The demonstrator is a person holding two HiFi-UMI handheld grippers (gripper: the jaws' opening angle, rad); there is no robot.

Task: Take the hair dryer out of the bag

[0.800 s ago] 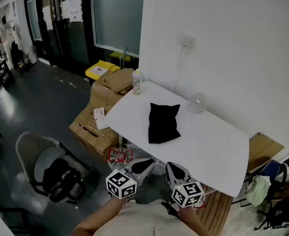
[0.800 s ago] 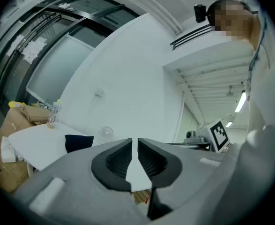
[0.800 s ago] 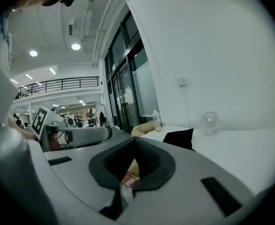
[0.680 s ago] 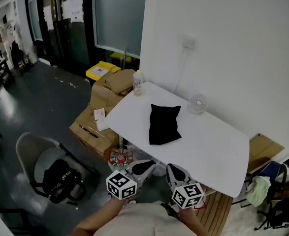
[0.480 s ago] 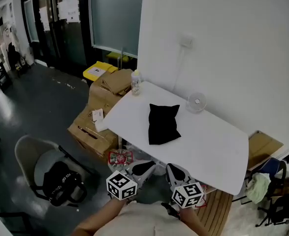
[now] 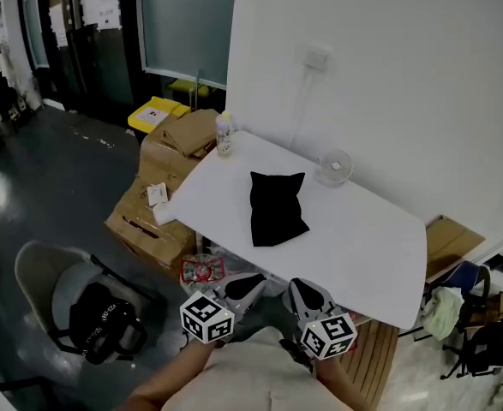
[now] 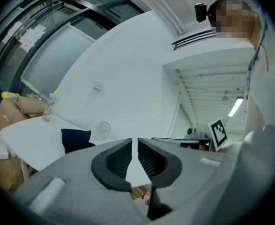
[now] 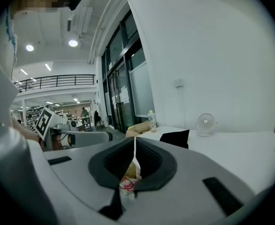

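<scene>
Against a white wall (image 6: pixel 388 75), the white desk (image 6: pixel 362 238) carries a black bag (image 6: pixel 277 208) at its middle, a small fan (image 6: pixel 334 167) behind it and a bottle (image 6: pixel 224 135) at the far left corner; the hair dryer cannot be seen. Cardboard boxes (image 6: pixel 148 204) crowd the dark floor (image 6: pixel 54 195) beside it, near a chair (image 6: pixel 37 272) holding a backpack (image 6: pixel 101 319) whose print is unreadable. The left hand-held gripper (image 7: pixel 135 146) stands a slit apart, empty; the right hand-held gripper (image 8: pixel 135 149) is clenched on nothing.

White table (image 6: pixel 362 247) in front of me, three things on it. Black bag (image 6: pixel 277 208) lies near the middle. Small white desk fan (image 6: pixel 335 167) stands upright at the wall-side edge. Bottle (image 6: pixel 224 135) stands upright on the far left corner. All well apart.
</scene>
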